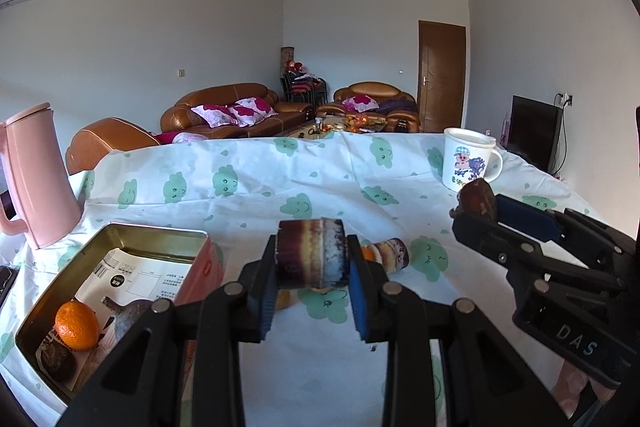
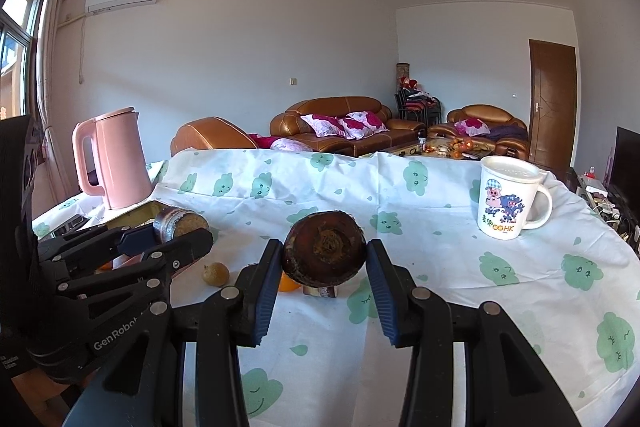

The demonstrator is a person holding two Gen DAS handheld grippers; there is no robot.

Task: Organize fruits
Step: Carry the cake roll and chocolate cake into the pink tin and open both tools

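Nearest to the left wrist camera, the left gripper (image 1: pixel 312 259) is clenched on a short brown-and-cream striped piece (image 1: pixel 311 253), which looks like a cut length of sugarcane. The piece is held crosswise between the blue pads (image 1: pixel 264 291) and is lifted above the tablecloth (image 1: pixel 248 203). In the same way, the right gripper (image 2: pixel 325 257) is seen grasping a dark round piece (image 2: pixel 324 251), whose cut end is turned toward the right wrist camera.

To the left of the left gripper an open metal tin (image 1: pixel 132 239) is placed on the table. Inside it, an orange (image 1: pixel 77 325) is lying on a printed paper, with a dark fruit (image 1: pixel 58 361) just beside it and a grey-brown piece (image 1: pixel 128 315) to the right of the orange.

Behind the grippers, some more fruit is left on the cloth: a second striped piece (image 1: pixel 390 254), a small yellowish fruit (image 2: pixel 215 273) and an orange fruit (image 2: pixel 289 285) half hidden by the right gripper's finger.

Further away, a pink kettle (image 2: pixel 116 159) is standing at the left side of the table, and a white mug (image 2: pixel 508 201) with a cartoon picture is standing at the right side. Beyond the table, brown leather sofas (image 2: pixel 340 125) with flowered cushions are seen.
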